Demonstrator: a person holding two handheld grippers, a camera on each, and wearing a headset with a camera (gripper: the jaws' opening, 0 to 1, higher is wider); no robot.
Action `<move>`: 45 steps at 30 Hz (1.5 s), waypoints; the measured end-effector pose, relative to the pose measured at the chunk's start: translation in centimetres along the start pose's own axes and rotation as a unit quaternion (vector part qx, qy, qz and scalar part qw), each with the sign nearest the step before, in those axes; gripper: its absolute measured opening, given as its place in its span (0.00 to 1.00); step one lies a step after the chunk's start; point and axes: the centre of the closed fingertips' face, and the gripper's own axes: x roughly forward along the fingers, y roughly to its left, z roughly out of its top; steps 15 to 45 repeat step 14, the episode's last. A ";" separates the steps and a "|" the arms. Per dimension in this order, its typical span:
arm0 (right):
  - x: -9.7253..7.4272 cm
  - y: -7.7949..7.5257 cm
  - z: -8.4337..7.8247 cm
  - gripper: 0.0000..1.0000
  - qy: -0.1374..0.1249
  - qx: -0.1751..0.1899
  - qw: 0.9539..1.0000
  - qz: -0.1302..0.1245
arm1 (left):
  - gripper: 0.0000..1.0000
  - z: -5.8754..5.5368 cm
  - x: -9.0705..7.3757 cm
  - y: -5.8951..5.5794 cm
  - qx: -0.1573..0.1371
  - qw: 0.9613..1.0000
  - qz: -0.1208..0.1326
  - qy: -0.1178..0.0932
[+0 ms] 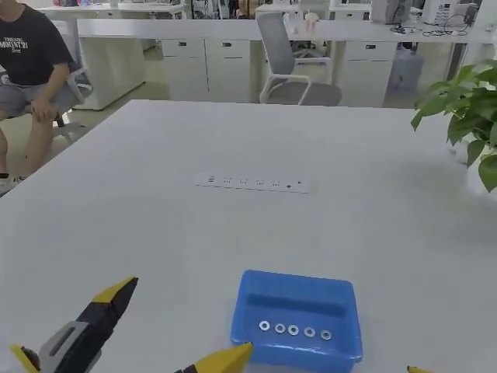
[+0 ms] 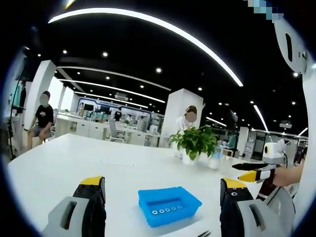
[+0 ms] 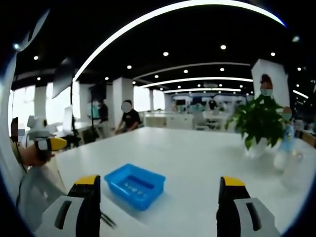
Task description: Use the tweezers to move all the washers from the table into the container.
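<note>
Currently, at the near left of the white surface [image 1: 155,217], the left gripper [image 1: 175,322] hovers with its jaws spread wide, holding nothing. Just right of it sits the blue container [image 1: 295,280], five washers [image 1: 293,329] lying in a row on its floor, with a power strip [image 1: 252,183] farther back and the thin dark tweezers [image 3: 106,219] lying flat on the surface by the container's near side. At the right, the right gripper [image 3: 160,181] has its jaws spread and empty, and a potted plant [image 1: 466,109] stands at the far right.
</note>
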 end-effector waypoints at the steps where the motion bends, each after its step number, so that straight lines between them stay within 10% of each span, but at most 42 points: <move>1: 0.1 0.0 0.0 0.99 0.000 -0.001 1.000 0.001 | 0.99 0.0 0.0 -0.2 0.005 1.000 0.000 0.001; 10: 0.8 0.7 -0.2 0.99 0.000 0.000 1.000 0.016 | 0.99 -0.5 0.2 -0.5 0.014 1.000 0.000 0.008; 12: 0.7 1.7 0.8 0.99 -0.044 -0.006 0.998 0.037 | 0.99 -0.8 0.2 -0.3 0.015 1.000 0.004 0.003; 45: 0.6 1.7 0.2 0.99 -0.027 -0.001 0.999 0.031 | 0.99 -1.1 0.3 -0.2 0.017 1.000 0.007 0.013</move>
